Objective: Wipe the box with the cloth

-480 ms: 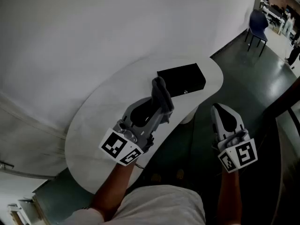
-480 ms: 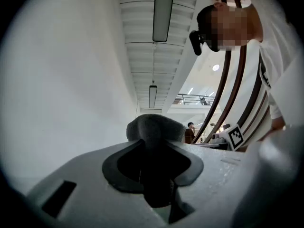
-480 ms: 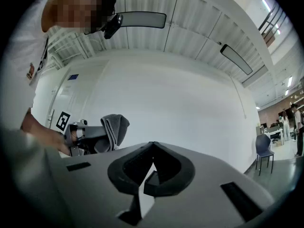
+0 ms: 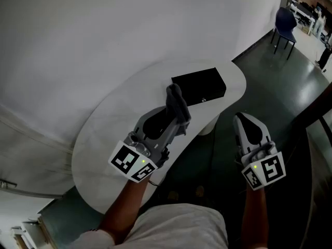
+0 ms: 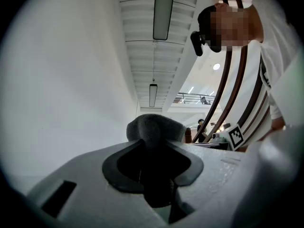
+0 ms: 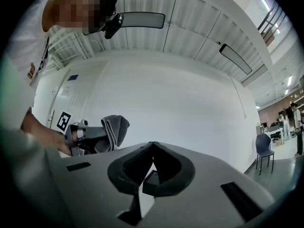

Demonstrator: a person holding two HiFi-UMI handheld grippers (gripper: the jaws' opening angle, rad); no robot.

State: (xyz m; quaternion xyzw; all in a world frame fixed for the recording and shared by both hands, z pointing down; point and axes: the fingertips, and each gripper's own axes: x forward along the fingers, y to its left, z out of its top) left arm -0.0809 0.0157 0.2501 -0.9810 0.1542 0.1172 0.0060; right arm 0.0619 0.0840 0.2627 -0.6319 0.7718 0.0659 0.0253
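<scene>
Cloth (image 4: 176, 102) is bunched and clamped in the left gripper (image 4: 174, 122), just short of the black box (image 4: 199, 84) on the white table (image 4: 104, 139); wiping seems not yet begun. Beyond the table edge, the right gripper (image 4: 249, 131) has its jaws together, empty

Dim up top, bright down low
My head view looks dark and grey. Both gripper views are bright and bent round, with black corners and long ceiling lamps (image 5: 161, 11) overhead.
</scene>
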